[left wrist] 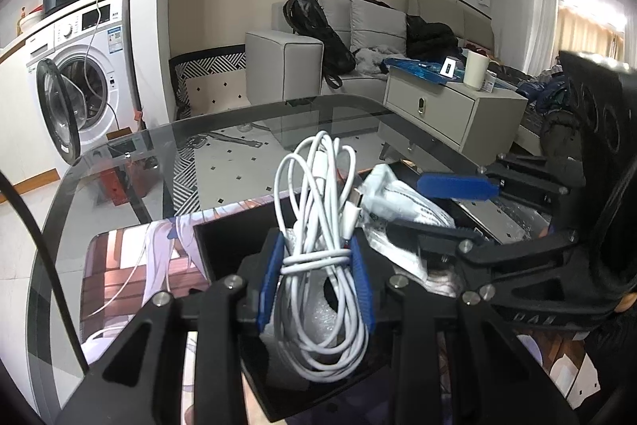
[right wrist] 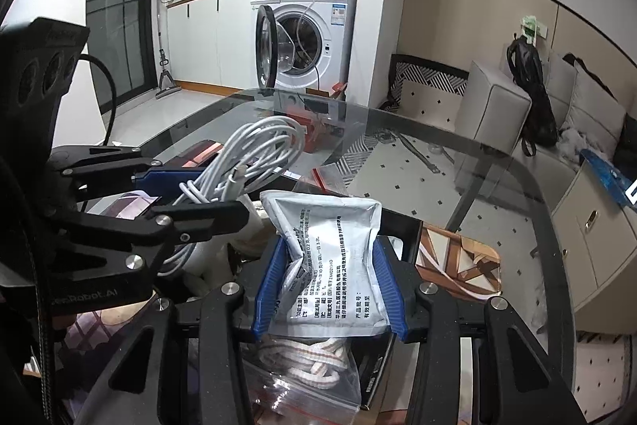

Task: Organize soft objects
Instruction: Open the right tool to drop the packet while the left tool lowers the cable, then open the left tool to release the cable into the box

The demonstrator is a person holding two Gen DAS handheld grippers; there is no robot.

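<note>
A coiled white cable (left wrist: 322,249), bundled and wrapped around its own middle, sits pinched between the blue pads (left wrist: 360,277) of the left gripper (left wrist: 316,265), its loops rising above the fingertips and hanging below them over a black tray (left wrist: 223,241). Just beside it, the right gripper (right wrist: 332,285) clamps a grey-white foil sachet (right wrist: 330,257) printed with dark text; the sachet is crumpled inward where the blue pads press its sides. Under the sachet, in the right wrist view, lies a clear zip bag (right wrist: 306,377) with a red seal strip holding a white braided cord (right wrist: 314,361), resting in the same black tray. Both grippers hover close together above the tray, each visible in the other's camera, the cable bundle at the left of the sachet. The tray rests on a printed mat (left wrist: 131,265) that lies on a glass table (left wrist: 119,162). Beyond the table stand a washing machine (right wrist: 310,34) with its door open, a grey sofa (left wrist: 358,26) and a small pale cabinet (left wrist: 450,106).
</note>
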